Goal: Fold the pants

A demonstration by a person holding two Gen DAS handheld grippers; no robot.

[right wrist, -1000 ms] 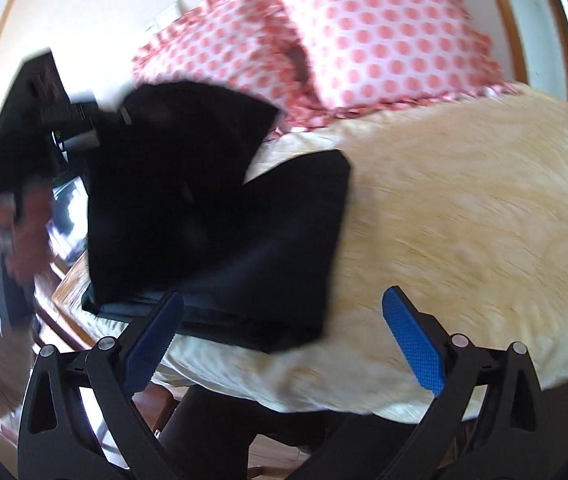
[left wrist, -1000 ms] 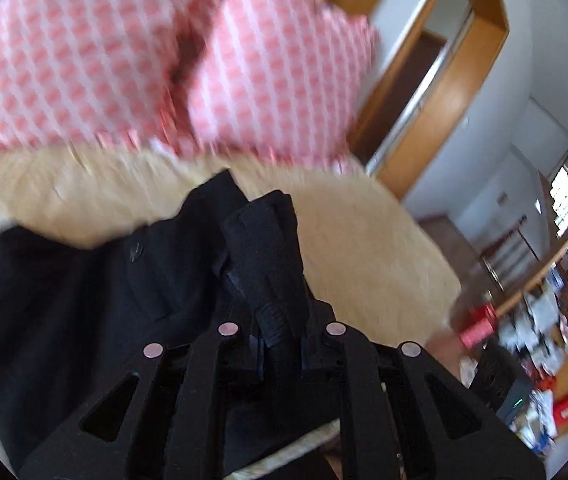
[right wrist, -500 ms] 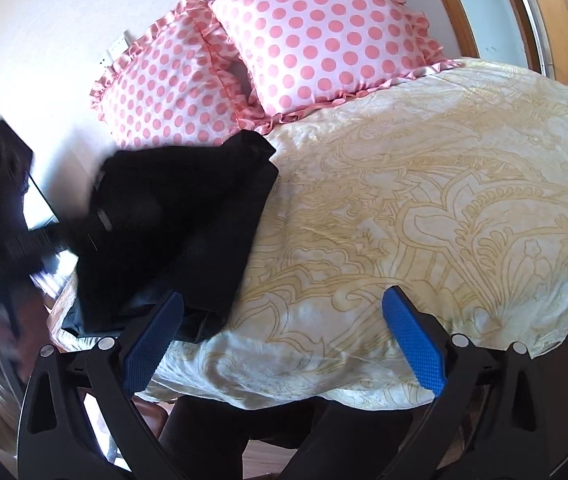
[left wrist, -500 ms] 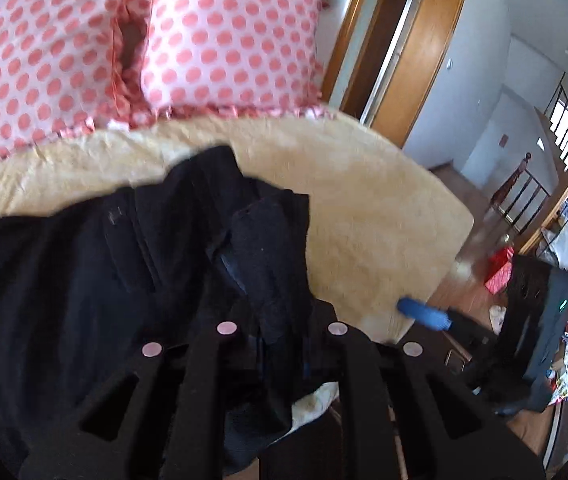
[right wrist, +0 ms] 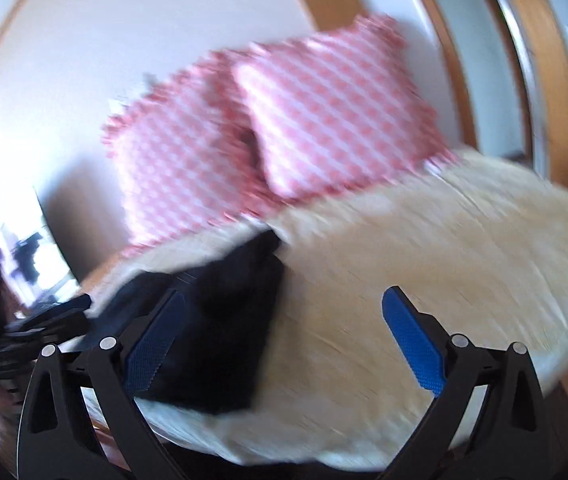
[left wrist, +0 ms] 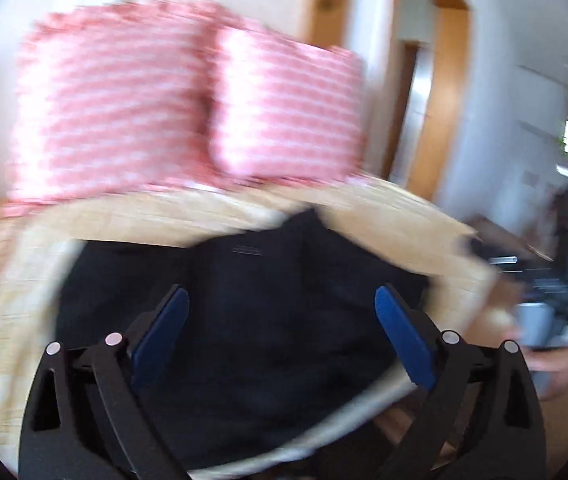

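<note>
1. Left wrist view: the left gripper (left wrist: 282,328) has its jaws spread wide and opening, blue pads clear of the cloth; nothing is pinched between them.
2. Just beyond, the black pants (left wrist: 252,308) lie in a folded heap on the bed (left wrist: 24,280), at its near edge toward the left corner.
3. Right wrist view: the right gripper (right wrist: 282,334) hangs with jaws wide apart and empty, above the bed's near edge (right wrist: 423,280).
4. The pants (right wrist: 228,320) sit left of it, near the left edge.
5. Farthest, two pink dotted pillows (left wrist: 188,104) lean against the wall at the head of the bed; everything is motion-blurred.
</note>
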